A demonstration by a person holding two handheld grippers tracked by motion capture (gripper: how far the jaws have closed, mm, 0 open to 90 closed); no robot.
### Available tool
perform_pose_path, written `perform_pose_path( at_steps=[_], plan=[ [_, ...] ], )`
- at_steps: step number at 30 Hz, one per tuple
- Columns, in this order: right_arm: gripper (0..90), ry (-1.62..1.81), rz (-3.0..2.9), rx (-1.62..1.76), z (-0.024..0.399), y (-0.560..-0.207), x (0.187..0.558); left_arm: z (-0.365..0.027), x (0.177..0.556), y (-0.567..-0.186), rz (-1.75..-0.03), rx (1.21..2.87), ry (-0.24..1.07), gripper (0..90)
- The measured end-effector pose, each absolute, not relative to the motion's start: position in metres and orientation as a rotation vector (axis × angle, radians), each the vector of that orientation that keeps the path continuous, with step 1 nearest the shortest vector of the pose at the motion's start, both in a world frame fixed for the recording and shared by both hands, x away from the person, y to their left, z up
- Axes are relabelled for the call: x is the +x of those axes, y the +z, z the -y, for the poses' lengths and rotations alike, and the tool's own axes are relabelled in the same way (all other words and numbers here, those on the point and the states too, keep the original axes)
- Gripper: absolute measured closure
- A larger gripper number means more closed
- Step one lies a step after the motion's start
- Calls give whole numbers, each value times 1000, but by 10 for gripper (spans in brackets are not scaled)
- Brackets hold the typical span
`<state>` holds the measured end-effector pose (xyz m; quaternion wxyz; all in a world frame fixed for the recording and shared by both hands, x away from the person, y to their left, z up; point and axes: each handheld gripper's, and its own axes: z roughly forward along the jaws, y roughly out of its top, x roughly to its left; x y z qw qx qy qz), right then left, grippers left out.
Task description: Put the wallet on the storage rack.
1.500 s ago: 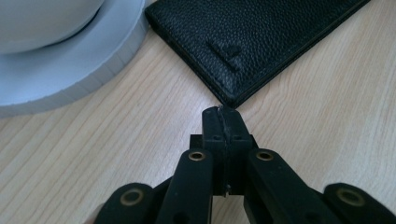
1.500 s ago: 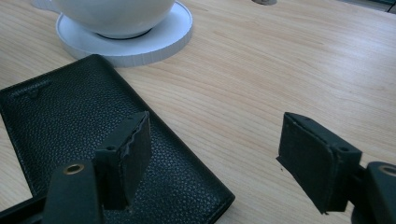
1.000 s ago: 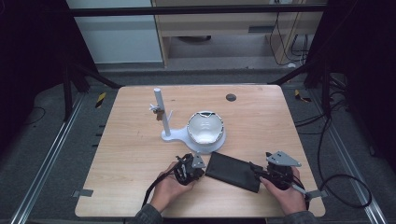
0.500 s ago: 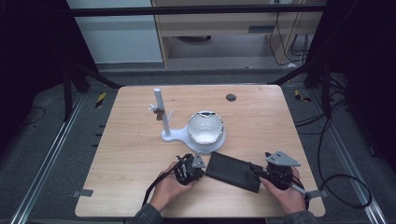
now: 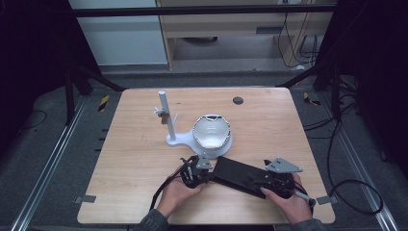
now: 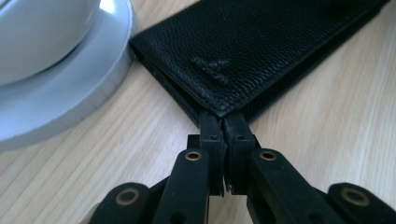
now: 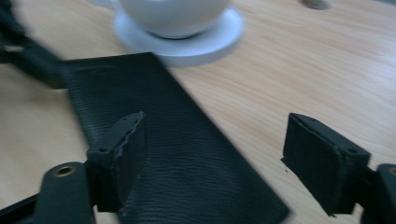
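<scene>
Wooden table (image 5: 130,159), near edge: black wallet (image 5: 243,174) lies flat by the white stand (image 5: 211,137). Left gripper (image 6: 223,128) jaws pinch its corner. Right gripper (image 7: 212,154) jaws have just been opening, wide over the far end, not pressing; likely releasing.

The wallet (image 5: 240,175) is black with a fine pebbled grain — it lies on the light wooden table (image 5: 269,120) with pale streaks. Just behind the wallet, the bowl (image 5: 211,132) and its stand (image 5: 169,120) are white.
</scene>
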<state>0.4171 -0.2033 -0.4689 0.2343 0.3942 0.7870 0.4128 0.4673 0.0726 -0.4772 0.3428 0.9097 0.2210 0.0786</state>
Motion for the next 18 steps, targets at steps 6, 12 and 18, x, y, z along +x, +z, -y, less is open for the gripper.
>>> perform_pose_path(
  at_steps=[6, 12, 18],
  plan=[
    [133, 1080, -2298, 960, 175, -463, 415, -67, 471, -471, -564, 2350, 219, 865],
    [146, 981, -2354, 896, 159, -462, 422, -64, 474, -466, -574, 2327, 215, 861],
    [175, 873, -2397, 860, 151, -464, 428, -63, 476, -463, -578, 2321, 214, 855]
  ],
)
